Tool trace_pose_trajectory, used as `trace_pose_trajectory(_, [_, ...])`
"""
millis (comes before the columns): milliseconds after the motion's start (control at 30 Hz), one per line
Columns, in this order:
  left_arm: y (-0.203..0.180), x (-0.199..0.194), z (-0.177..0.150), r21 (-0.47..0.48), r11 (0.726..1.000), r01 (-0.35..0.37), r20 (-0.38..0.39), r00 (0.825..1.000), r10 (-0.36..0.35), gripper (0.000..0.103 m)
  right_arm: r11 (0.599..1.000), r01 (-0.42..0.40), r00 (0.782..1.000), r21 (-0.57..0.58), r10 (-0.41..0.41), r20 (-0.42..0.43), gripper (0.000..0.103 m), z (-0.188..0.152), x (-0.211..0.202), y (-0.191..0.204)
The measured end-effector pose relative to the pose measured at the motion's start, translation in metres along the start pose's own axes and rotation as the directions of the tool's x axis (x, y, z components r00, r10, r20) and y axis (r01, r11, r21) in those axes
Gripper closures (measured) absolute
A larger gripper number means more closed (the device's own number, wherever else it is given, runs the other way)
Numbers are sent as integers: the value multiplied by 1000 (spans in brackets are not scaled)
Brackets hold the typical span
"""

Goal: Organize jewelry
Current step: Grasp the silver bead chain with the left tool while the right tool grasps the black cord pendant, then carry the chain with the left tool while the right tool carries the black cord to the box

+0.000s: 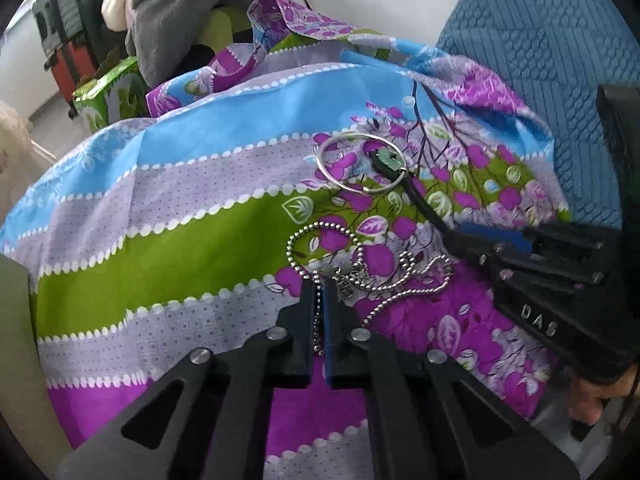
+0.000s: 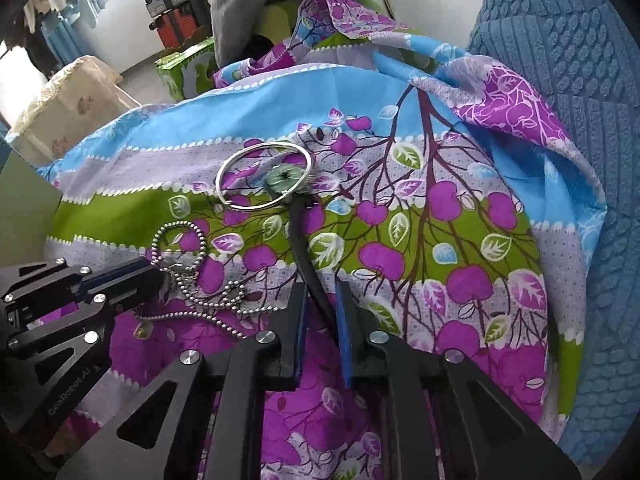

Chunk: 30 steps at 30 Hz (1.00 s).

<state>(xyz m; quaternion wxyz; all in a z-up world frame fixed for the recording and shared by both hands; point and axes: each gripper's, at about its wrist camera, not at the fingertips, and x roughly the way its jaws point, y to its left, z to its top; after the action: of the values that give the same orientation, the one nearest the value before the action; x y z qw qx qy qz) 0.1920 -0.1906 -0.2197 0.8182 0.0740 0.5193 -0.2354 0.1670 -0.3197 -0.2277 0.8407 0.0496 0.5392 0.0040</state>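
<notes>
— What is held at bottom centre of the left wrist view?
— Nearly closed jaws of the left gripper (image 1: 319, 286) are clamped on the ball chain (image 1: 362, 270), which is spread over the floral cloth (image 1: 180, 240).
— And the right gripper (image 2: 322, 300)?
— Its jaws are narrowly parted around the black cord (image 2: 306, 256) of a green pendant (image 2: 285, 178) lying inside the silver bangle (image 2: 264, 176), upper centre.
</notes>
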Motion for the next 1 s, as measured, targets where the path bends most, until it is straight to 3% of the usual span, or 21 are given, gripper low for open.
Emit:
trace_pose_trajectory(467, [21, -51, -8, -147, 986, 79, 54, 996, -72, 101, 1000, -14, 999, 27, 13, 51, 98, -12, -52, 22])
trace_pose_trajectory(1000, [26, -137, -17, -156, 982, 103, 181, 981, -74, 101, 999, -40, 992, 26, 37, 124, 98, -24, -113, 53])
